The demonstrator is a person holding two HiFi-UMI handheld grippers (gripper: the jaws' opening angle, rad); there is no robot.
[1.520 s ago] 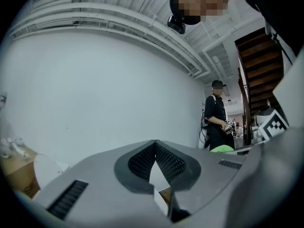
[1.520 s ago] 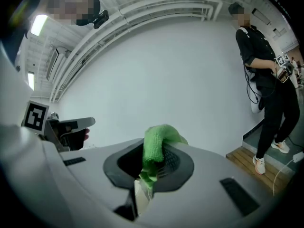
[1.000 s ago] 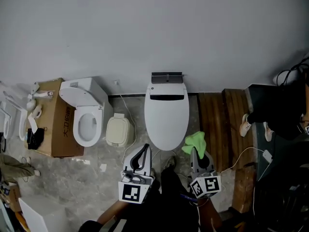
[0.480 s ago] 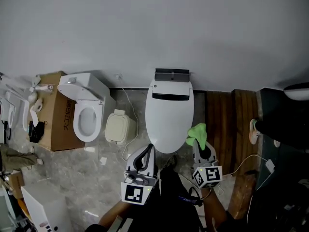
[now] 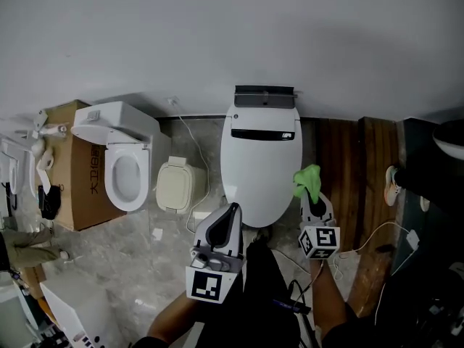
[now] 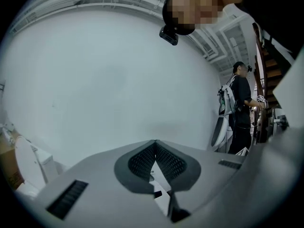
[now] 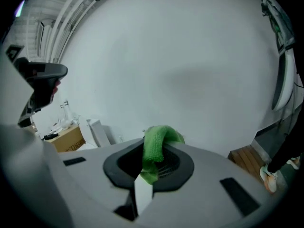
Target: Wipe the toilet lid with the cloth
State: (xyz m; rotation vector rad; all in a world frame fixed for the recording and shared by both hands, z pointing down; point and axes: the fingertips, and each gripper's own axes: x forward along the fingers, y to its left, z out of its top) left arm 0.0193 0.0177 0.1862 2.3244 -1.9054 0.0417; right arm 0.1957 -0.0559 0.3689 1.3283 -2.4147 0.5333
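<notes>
Jaws together on both: right gripper pinches cloth, left gripper empty.

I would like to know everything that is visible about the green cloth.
The green cloth is small, bright green, and looks like soft, fuzzy microfibre. It is bunched and folded, clamped between the jaws of the right gripper. Its upper part sticks out past the jaw tips and droops to one side. In the head view it sits at the right edge of the closed white toilet lid; whether it touches the lid cannot be told.
</notes>
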